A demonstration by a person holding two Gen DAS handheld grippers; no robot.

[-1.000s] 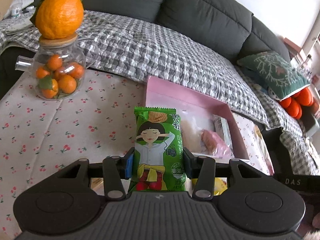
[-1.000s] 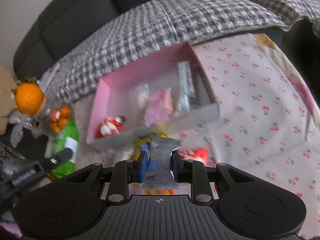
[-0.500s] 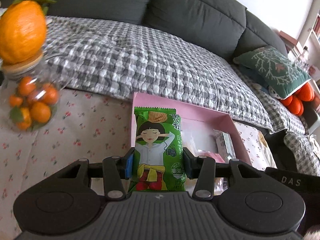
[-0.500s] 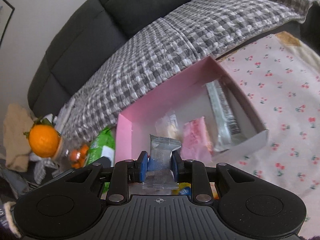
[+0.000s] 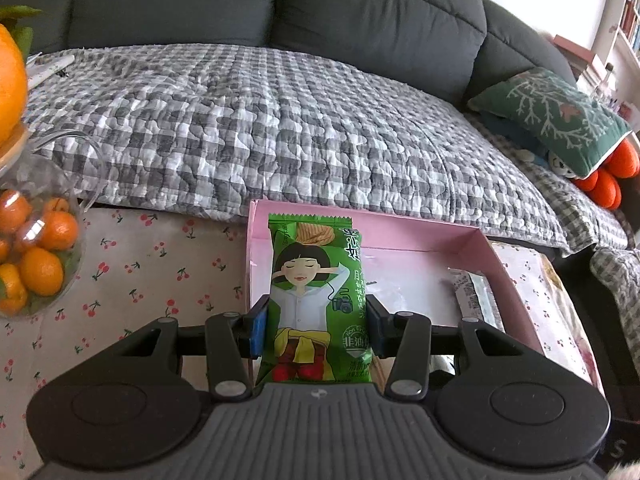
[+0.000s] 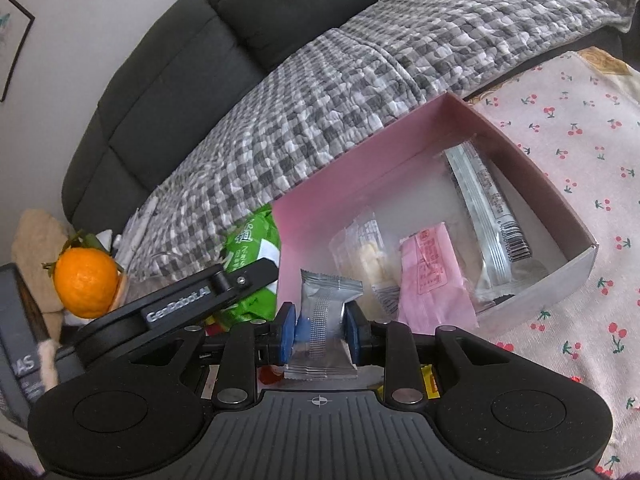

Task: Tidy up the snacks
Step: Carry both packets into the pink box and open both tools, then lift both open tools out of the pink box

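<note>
Both claws moved nearer pink box point(image 6: 332, 184), left claw point(image 5: 315, 330) clamped on green snack packet point(image 5: 316, 304), right claw point(image 6: 321, 330) just loosening around silver sachet point(image 6: 326, 308), pink packet point(image 6: 434, 280) at 2 o'clock, orange-filled glass jar point(image 5: 36, 256) at 9 o'clock on counter point(image 5: 160, 272), checked sofa blanket point(image 5: 280, 120) at 12.

1. The left hand-held gripper point(image 5: 316, 330) has travelled sideways along the worktop point(image 5: 160, 280); the pink box point(image 5: 496, 256) now sits straight ahead of it, and the glass jar of small oranges point(image 5: 36, 264) has slid to the left edge of its view.
2. The right hand-held gripper point(image 6: 320, 332) has come in over the pink box, which now fills much more of its view.
3. Its jaws have just been opening, with the silver packet point(image 6: 326, 312) between them, now less pinched at the waist.
</note>
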